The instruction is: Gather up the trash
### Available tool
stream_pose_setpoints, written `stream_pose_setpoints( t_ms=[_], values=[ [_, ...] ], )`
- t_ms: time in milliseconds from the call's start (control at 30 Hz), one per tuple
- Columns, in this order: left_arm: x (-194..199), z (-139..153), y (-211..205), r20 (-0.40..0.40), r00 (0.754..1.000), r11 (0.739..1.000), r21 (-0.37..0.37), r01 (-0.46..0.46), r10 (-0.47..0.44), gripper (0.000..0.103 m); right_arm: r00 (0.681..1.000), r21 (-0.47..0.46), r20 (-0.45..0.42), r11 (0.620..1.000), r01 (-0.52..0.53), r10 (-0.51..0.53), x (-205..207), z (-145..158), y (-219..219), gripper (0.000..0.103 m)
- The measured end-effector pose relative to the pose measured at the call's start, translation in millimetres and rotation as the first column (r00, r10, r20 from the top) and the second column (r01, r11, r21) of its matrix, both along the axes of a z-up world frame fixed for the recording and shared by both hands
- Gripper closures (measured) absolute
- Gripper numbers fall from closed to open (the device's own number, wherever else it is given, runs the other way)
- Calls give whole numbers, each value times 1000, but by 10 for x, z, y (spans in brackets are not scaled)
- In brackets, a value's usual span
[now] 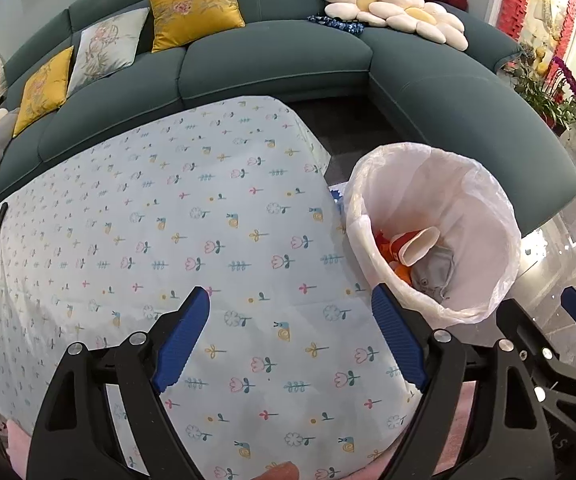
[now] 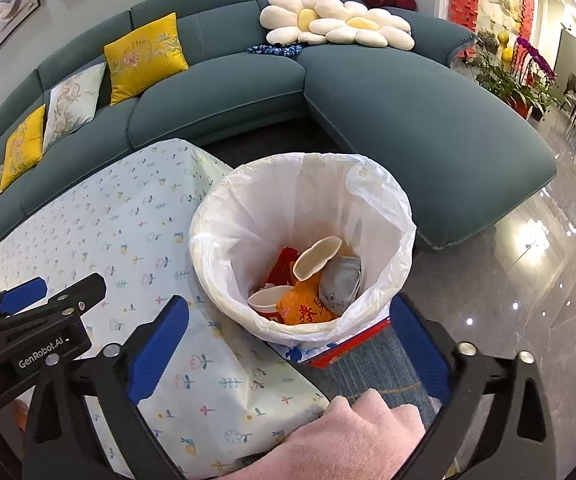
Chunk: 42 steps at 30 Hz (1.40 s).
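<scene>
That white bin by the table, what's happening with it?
A person is tidying up with two black grippers with blue pads. The round bin lined with a white plastic bag stands on the floor beside the table with the flowery cloth. Paper cups, orange wrappers and a grey mask already lie inside. The left gripper and the right gripper are both open and hold nothing, so the trash seems dropped in.

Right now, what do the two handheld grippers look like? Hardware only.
Both match: black plastic linkage arms with triangular cut-outs and silver pivot bolts, ending in ribbed blue finger pads. Left gripper; right gripper. The left gripper's body carries white "GenRobot.AI" lettering. No cables show. A fuzzy pink sleeve sits below the right gripper.
</scene>
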State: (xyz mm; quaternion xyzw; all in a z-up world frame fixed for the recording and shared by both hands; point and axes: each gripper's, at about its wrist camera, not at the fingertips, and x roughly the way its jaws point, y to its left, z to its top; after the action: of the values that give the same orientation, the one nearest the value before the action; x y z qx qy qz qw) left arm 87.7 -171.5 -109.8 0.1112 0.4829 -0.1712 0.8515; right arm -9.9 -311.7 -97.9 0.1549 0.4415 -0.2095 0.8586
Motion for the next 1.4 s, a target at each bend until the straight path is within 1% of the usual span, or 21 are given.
stream_pose_setpoints(
  t_ms=[100,167,567,900,1400],
  values=[
    [-21,-11,-17,4,1000,1000,4,0,0,21,1000,-7,-6,1000,-1,1,-8,-19,15,7],
    [-19,-12,-18,12,1000,1000,6,1,-1,18,1000,-5,-4,1000,5,-5,-18,-34,-3,7],
    [-20,-43,-73,22,1000,1000,23,2,-3,17,1000,-17,-14,1000,10,-10,17,-69,-58,7],
    [-5,-85,-73,-2,1000,1000,26,-6,6,17,1000,-19,-24,1000,7,-8,41,-110,-68,7],
    [19,-94,-82,-8,1000,1000,26,-17,18,17,999,-11,-43,1000,6,-6,55,-152,-87,7]
  ],
)
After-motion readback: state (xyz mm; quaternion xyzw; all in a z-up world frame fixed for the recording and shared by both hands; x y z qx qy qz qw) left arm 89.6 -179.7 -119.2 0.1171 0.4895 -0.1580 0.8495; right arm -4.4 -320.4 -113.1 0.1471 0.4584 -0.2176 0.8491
